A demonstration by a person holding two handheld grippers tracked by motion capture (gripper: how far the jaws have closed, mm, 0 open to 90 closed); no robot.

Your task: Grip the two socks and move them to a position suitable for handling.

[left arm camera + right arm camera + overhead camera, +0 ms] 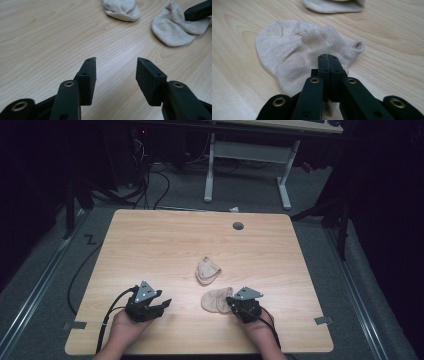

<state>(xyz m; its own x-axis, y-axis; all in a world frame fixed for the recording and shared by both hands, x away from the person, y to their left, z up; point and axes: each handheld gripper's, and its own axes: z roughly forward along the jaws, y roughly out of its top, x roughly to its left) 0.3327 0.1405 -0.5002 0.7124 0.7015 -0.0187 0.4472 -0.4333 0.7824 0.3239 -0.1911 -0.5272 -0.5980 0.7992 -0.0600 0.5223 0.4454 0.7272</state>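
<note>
Socks look soft and floppy, right gripper (328, 58) pinched on the near sock (294, 52) at its cuff, left gripper (116, 61) gaping wide, empty.

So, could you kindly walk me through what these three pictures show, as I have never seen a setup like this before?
There is no robot here: a person holds a two-jaw tool in each hand. The high view looks down on a wooden table from above the person's side. The left hand-held gripper is at lower left, the right hand-held gripper at lower right.

The other two pictures come from small cameras riding on the tools, each looking along its own black jaws. In the left gripper view the jaws stand apart over bare wood, holding nothing. In the right gripper view the jaws are pressed together on the edge of the near beige sock.

Two small beige socks lie on the table: that near one, and a far sock lying free a little beyond it.
</note>
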